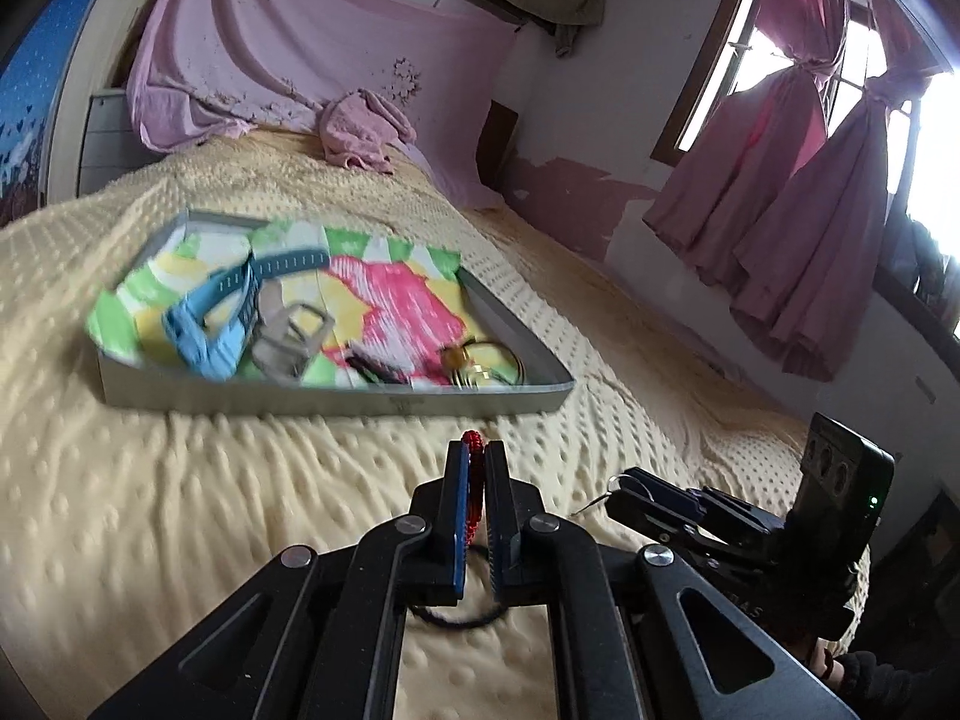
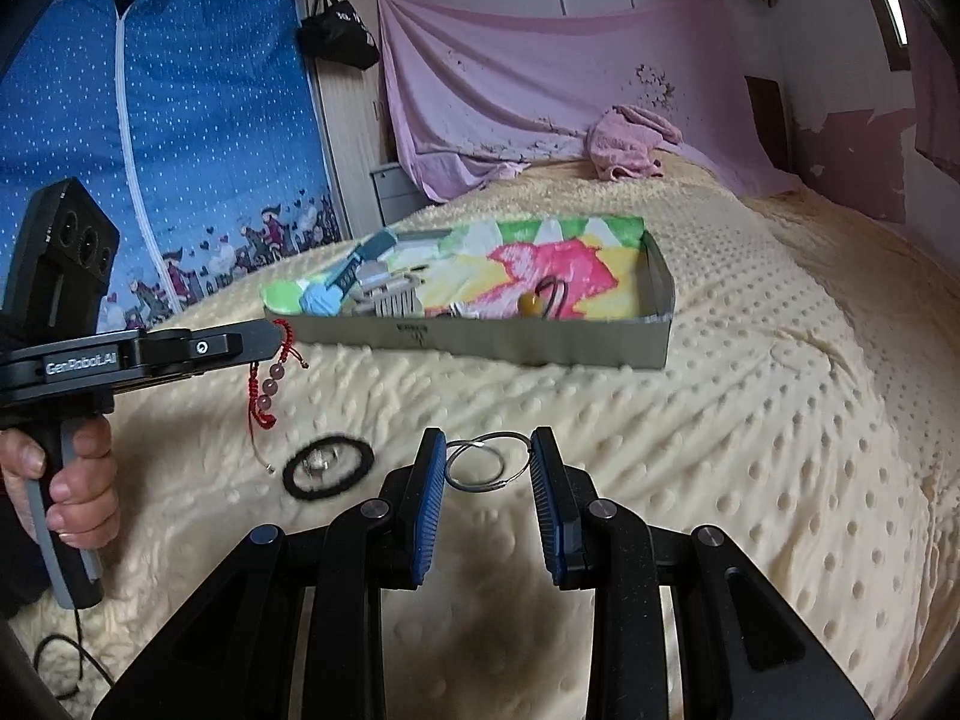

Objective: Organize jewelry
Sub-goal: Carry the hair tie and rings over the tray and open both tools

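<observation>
In the left wrist view, the left gripper [image 1: 474,468] was pinched tight on a red beaded bracelet [image 1: 473,483] above the bed [image 1: 180,480], short of the tray [image 1: 336,399]. In the right wrist view, the right gripper [image 2: 487,468] pinched a thin metal ring [image 2: 486,462] between its pads, the bracelet dangled left, and a black hair tie [image 2: 327,468] lay on the bed.

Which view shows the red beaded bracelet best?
The right wrist view: the red beaded bracelet hangs from the left gripper, cord and beads visible. The left wrist view shows only its red edge pinched between the fingers.
</observation>
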`<state>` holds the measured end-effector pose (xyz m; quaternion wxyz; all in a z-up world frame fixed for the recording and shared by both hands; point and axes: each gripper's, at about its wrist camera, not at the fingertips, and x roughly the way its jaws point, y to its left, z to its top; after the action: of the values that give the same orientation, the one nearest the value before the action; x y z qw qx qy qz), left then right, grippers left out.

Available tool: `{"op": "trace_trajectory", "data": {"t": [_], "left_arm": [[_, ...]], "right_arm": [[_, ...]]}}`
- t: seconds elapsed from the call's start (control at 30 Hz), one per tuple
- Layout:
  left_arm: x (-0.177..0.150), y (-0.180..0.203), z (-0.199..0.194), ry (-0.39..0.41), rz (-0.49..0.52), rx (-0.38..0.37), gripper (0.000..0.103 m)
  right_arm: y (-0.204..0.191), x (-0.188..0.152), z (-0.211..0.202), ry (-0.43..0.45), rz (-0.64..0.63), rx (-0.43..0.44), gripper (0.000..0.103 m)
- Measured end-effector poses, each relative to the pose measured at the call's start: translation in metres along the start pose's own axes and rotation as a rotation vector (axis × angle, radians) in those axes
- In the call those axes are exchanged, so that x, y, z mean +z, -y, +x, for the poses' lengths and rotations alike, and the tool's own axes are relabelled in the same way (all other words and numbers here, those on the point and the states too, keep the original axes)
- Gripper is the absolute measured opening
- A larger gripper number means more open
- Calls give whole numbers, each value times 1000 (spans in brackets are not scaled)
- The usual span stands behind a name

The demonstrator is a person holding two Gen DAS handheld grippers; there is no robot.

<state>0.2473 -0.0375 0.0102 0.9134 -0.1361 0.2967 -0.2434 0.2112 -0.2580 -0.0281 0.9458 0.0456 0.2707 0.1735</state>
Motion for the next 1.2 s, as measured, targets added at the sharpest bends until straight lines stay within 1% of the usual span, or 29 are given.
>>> {"op": "trace_trajectory", "data": {"t": [0.17,0.27,0.37,0.5,0.6,0.73,0.83,0.9,0.93,0.97,1.0,1.07,1.1,1.2], "left_arm": [[21,-8,10,16,14,12,5],[34,-15,19,27,10,14,5],[49,-23,36,29,5,9,5],[62,-31,62,10,7,14,5],[65,-35,80,-16,21,33,5],[63,-44,99,-58,10,70,5],[57,-49,104,-78,-16,84,5],[54,-51,103,-84,-27,71,6],[52,-51,101,-83,-32,63,10],[51,-51,100,-79,-32,62,18],[50,-51,96,-73,-29,65,23],[48,-49,91,-58,-26,73,52],[47,-49,84,-33,-35,68,56],[45,-46,70,7,-40,79,57]], "right_arm": [[4,21,7,29,-11,1,26],[4,42,16,62,-36,-8,26],[5,66,31,86,-47,-18,26],[10,87,56,93,-30,-27,26],[16,93,80,70,5,-26,26],[24,87,109,-3,38,-28,26],[29,81,120,-47,58,-27,26],[31,79,122,-62,72,-25,26],[32,78,122,-61,76,-25,26],[34,77,120,-56,80,-21,26],[35,76,118,-50,87,-18,27],[37,75,114,-39,95,-25,35],[38,74,111,-30,98,-27,42],[39,74,102,-7,101,-40,42]]}}
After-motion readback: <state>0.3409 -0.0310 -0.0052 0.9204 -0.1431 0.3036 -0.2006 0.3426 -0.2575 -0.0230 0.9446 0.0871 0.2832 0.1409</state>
